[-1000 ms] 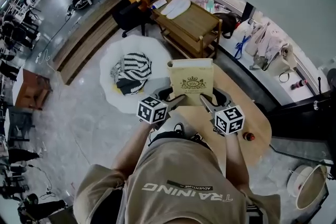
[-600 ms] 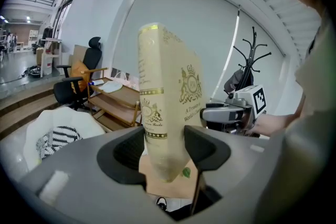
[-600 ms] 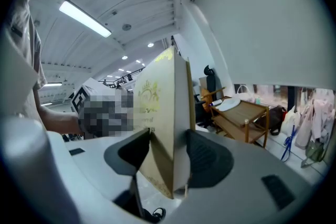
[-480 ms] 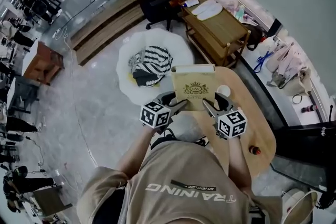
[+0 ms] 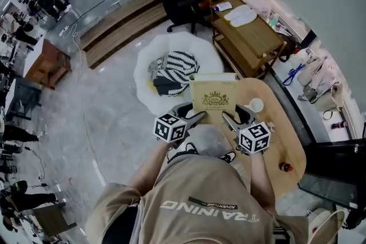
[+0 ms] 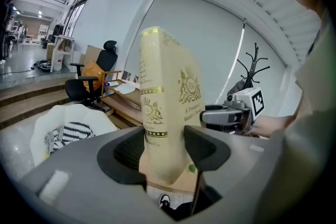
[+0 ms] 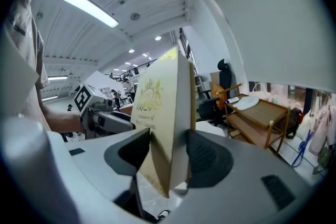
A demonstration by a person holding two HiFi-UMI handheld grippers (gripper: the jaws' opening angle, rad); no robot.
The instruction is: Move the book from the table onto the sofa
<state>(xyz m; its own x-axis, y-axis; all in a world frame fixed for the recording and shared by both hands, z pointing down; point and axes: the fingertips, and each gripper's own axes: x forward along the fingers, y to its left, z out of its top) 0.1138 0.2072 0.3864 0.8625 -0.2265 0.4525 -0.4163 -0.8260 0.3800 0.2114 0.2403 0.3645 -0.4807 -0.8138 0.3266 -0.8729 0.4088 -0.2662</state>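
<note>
Floor point(image 5: 97, 123) of grey polished stone filled a large open room, with a black office chair point(image 5: 191, 0) and a wooden trolley point(image 5: 251, 37) on the far side. A pale oval wooden table point(image 5: 283, 134) stood at the right. A white rounded sofa point(image 5: 200, 46) carrying a striped cloth point(image 5: 174, 63) sat just left of it. The cream book point(image 5: 214, 99) was held in the air over the table's left edge, near the sofa. Its cover faced up, its long axis ran away from the person, and its spine was on the left. The left gripper point(image 5: 197, 116) had its jaws pinching the near spine corner. The right gripper point(image 5: 227, 118) had its jaws pinching the near page-edge corner.
</note>
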